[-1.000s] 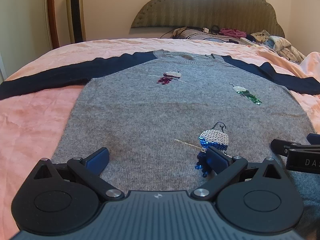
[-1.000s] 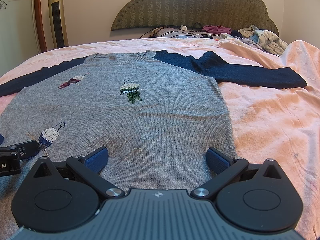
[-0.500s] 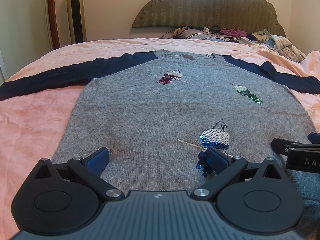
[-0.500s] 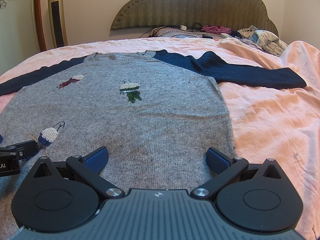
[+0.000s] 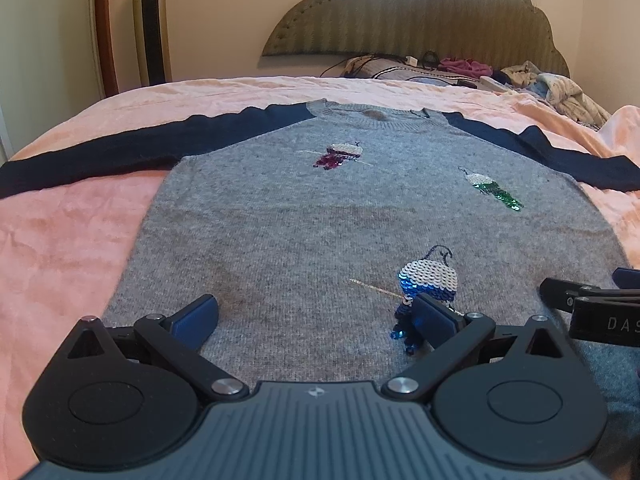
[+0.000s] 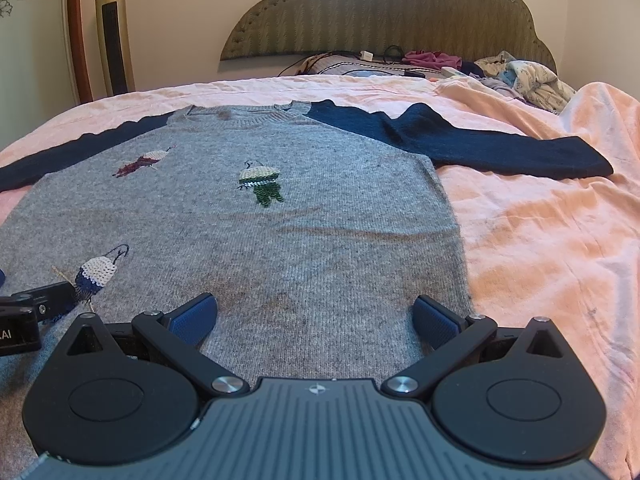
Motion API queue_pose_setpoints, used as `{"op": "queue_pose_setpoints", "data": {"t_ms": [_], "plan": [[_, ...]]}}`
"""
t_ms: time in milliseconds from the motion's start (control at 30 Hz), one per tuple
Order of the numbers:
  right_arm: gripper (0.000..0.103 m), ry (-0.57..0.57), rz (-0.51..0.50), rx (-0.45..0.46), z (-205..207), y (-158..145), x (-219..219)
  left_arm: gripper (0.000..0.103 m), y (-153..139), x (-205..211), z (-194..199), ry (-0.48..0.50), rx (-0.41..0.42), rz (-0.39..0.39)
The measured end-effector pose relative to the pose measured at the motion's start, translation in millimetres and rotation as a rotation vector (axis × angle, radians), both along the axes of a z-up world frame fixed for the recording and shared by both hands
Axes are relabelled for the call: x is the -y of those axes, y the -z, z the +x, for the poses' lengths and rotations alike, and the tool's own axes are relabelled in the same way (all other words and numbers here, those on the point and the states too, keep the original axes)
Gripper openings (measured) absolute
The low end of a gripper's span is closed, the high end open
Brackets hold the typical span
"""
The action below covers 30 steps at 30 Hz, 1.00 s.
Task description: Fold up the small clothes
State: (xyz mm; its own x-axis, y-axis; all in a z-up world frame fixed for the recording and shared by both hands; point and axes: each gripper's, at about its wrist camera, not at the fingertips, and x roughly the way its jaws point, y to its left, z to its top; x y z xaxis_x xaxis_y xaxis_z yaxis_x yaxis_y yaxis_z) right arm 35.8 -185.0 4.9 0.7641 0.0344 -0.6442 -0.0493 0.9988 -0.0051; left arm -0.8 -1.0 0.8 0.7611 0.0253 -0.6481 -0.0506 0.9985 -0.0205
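Lying flat mid-frame on pink bedspread (image 5: 60, 248): grey sweater (image 5: 320, 220), hem hiding under both tools, left sleeve running off frame edge; hovering low, left gripper (image 5: 316, 316) and right gripper (image 6: 316, 316), jaws spread, holding nothing

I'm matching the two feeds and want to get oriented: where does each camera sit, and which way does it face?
Left wrist: on the left gripper, low over the hem, facing the headboard; right gripper at its edge.
Right wrist: on the right gripper, same heading, nearer the sweater's right side.
Both share the grey sweater and pink bedspread.
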Motion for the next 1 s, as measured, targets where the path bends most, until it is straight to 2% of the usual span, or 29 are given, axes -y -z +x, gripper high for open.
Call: {"op": "queue_pose_setpoints", "data": {"t_ms": [1000], "plan": [[0.103,-0.003,0.000,-0.006,0.9,-1.7,2.9,0.103,0.5,1.0,-0.9,-0.001,0.002,0.003]]}}
